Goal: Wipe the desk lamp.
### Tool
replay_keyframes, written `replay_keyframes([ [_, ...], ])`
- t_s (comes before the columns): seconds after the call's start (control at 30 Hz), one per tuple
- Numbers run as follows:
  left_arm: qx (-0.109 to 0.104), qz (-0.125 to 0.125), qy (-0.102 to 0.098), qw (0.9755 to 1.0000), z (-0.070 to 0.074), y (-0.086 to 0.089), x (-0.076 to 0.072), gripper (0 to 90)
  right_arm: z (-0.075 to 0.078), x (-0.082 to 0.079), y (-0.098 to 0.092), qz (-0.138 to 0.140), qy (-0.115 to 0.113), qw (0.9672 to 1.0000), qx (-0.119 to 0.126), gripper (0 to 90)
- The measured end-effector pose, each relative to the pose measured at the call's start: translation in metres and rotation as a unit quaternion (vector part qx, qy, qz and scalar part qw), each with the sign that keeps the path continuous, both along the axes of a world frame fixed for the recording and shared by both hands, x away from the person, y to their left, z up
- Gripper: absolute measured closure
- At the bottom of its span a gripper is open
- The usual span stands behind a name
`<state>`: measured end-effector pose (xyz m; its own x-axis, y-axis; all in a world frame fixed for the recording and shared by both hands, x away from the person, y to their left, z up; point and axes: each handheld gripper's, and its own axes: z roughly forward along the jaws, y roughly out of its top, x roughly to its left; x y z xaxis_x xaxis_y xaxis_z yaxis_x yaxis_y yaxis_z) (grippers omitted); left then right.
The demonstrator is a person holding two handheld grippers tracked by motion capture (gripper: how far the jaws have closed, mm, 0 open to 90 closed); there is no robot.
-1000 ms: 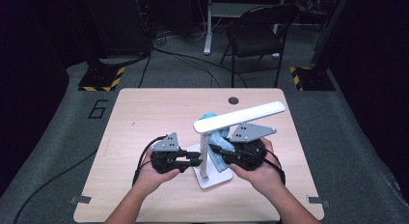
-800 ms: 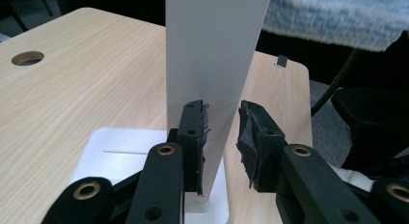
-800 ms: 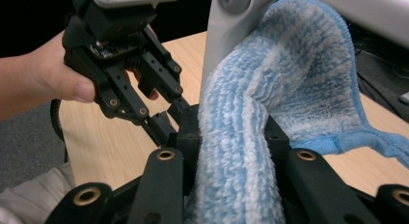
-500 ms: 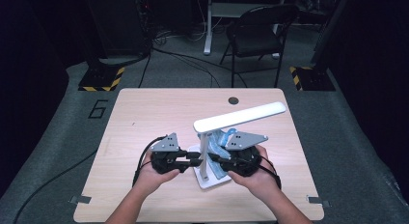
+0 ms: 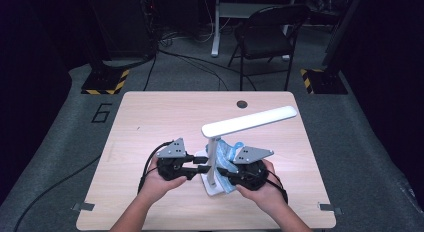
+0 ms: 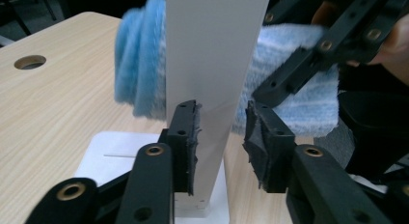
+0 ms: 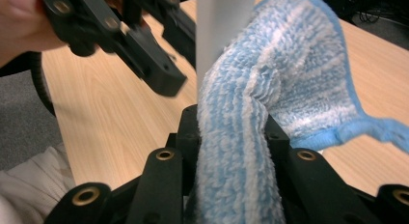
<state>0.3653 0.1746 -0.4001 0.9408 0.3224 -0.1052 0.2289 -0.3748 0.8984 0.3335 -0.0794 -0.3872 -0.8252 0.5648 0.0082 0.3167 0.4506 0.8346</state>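
On the pale wooden table (image 5: 150, 117), right tongs (image 7: 226, 132) pinch fluffy blue cloth (image 7: 289, 64).

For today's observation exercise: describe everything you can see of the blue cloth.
The cloth is fluffy terry, pale blue with white stripes and a brighter blue hem. It is bunched into a thick fold, clamped in the right gripper, and pressed against the white lamp post above the base. A loose flap spreads out past the post above the table.

The cloth (image 7: 251, 137) pinched in the right gripper (image 7: 226, 137) is pale blue with white stripes and a plain blue hem. Against it stands a white lamp (image 5: 215, 162), on a light wood-grain table (image 5: 150, 122); both grippers' jaws are black.
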Motion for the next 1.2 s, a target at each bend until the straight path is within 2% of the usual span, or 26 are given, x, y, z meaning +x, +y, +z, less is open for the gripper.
replay_keyframes([
  [0.1, -0.008, 0.009, -0.004, 0.9999, 0.001, -0.001, 0.000, 59.4, -0.008, 0.001, -0.001, -0.011, 0.002, 0.9999, -0.001, 68.3],
  [0.23, 0.001, 0.018, -0.004, 0.9998, 0.001, -0.003, 0.002, 48.4, -0.020, 0.003, -0.004, -0.021, 0.019, 0.9996, 0.000, 68.1],
  [0.37, 0.012, 0.022, -0.003, 0.9997, -0.005, -0.008, 0.004, 45.9, -0.022, 0.003, -0.007, -0.023, 0.022, 0.9995, -0.005, 68.1],
  [0.4, 0.017, 0.023, -0.003, 0.9996, -0.007, -0.009, 0.005, 45.7, -0.022, 0.003, -0.007, -0.021, 0.024, 0.9995, 0.003, 68.1],
  [0.43, 0.019, 0.023, -0.001, 0.9996, -0.009, -0.011, 0.005, 45.3, -0.022, 0.003, -0.008, -0.025, 0.028, 0.9993, 0.001, 68.1],
  [0.47, 0.021, 0.023, -0.001, 0.9995, -0.011, -0.012, 0.005, 44.6, -0.023, 0.004, -0.009, -0.028, 0.020, 0.9994, -0.004, 68.1],
  [0.6, 0.029, 0.024, -0.001, 0.9993, -0.017, -0.017, 0.007, 43.8, -0.024, 0.004, -0.012, -0.032, 0.022, 0.9992, -0.001, 68.1],
  [0.7, 0.028, 0.025, -0.008, 0.9992, -0.018, -0.020, 0.008, 43.8, -0.024, 0.006, -0.014, -0.041, 0.014, 0.9990, -0.009, 68.1],
  [0.77, 0.030, 0.022, -0.002, 0.9993, -0.018, -0.021, 0.009, 43.8, -0.024, 0.006, -0.016, -0.043, 0.014, 0.9989, -0.012, 68.1],
  [0.83, 0.026, 0.022, -0.003, 0.9994, -0.019, -0.023, 0.010, 43.8, -0.023, 0.006, -0.018, -0.047, 0.016, 0.9987, -0.009, 68.1],
  [1.03, 0.030, 0.019, -0.009, 0.9993, -0.021, -0.030, 0.013, 44.2, -0.025, 0.007, -0.024, -0.055, 0.015, 0.9984, -0.006, 68.1],
  [1.07, 0.035, 0.018, -0.009, 0.9992, -0.021, -0.031, 0.013, 44.8, -0.026, 0.008, -0.026, -0.052, 0.014, 0.9985, -0.010, 68.1],
  [1.1, 0.034, 0.018, -0.010, 0.9992, -0.021, -0.032, 0.013, 45.3, -0.027, 0.007, -0.025, -0.062, 0.015, 0.9979, -0.007, 68.1],
  [1.2, 0.037, 0.026, -0.016, 0.9988, -0.022, -0.033, 0.014, 49.7, -0.027, 0.008, -0.027, -0.059, 0.016, 0.9981, -0.009, 68.0],
])
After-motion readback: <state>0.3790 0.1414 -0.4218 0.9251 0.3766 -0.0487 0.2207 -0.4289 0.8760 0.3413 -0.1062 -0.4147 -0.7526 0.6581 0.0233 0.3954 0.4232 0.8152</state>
